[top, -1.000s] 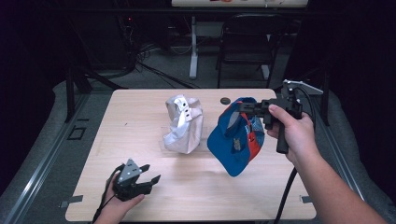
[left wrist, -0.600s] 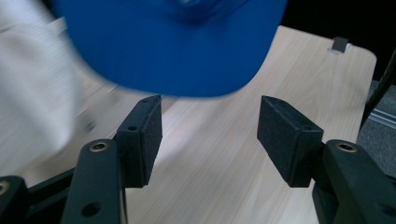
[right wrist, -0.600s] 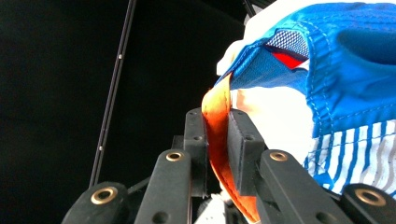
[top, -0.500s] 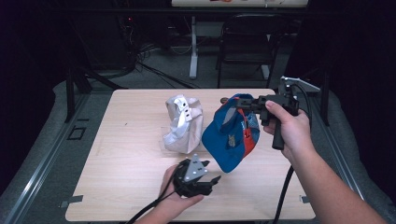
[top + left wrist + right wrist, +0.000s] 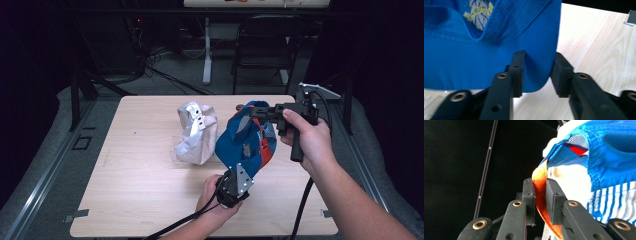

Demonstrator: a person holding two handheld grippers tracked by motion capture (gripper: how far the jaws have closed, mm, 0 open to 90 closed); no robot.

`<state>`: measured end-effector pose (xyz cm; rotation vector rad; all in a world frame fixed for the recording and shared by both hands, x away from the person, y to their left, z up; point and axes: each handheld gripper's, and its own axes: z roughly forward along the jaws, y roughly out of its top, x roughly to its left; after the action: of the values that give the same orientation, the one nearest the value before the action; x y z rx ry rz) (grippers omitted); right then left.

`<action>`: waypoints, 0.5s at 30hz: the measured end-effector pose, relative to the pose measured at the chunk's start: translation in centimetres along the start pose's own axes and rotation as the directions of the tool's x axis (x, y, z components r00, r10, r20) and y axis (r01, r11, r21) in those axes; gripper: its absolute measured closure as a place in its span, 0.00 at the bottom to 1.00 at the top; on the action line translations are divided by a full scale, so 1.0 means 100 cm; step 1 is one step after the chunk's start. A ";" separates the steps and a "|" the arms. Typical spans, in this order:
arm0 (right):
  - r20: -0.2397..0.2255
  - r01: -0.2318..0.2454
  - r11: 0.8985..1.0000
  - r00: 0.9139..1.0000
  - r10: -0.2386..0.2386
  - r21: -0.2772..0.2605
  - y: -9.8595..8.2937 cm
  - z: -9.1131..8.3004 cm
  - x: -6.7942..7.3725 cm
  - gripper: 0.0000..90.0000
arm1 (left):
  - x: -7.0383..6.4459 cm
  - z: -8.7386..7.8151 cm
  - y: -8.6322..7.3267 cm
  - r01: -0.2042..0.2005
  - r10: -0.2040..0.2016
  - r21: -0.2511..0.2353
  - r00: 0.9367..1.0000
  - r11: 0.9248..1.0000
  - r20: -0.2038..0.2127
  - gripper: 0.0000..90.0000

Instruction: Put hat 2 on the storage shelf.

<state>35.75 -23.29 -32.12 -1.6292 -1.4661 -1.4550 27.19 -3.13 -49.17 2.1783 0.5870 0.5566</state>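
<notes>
Hanging brim-down from right gripper point(image 5: 256, 111): blue cap point(image 5: 245, 142).

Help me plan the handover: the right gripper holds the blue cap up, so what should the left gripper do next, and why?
Probably close the left gripper: its jaws stand open around the blue cap's brim, while the right gripper pinches the orange strap.

The blue cap point(image 5: 244, 145) hangs up in the air by its orange strap point(image 5: 541, 192), brim point(image 5: 499, 72) pointing down.
</notes>
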 end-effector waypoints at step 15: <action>0.029 0.018 1.000 0.999 -0.017 -0.018 0.006 0.005 0.005 0.88 | 0.048 -0.014 -0.022 0.119 -0.120 -0.083 0.993 0.990 -0.011 0.98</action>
<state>36.46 -22.84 -31.68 -1.6586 -1.4908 -1.4638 29.74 1.74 -49.18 2.0487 0.6863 0.5251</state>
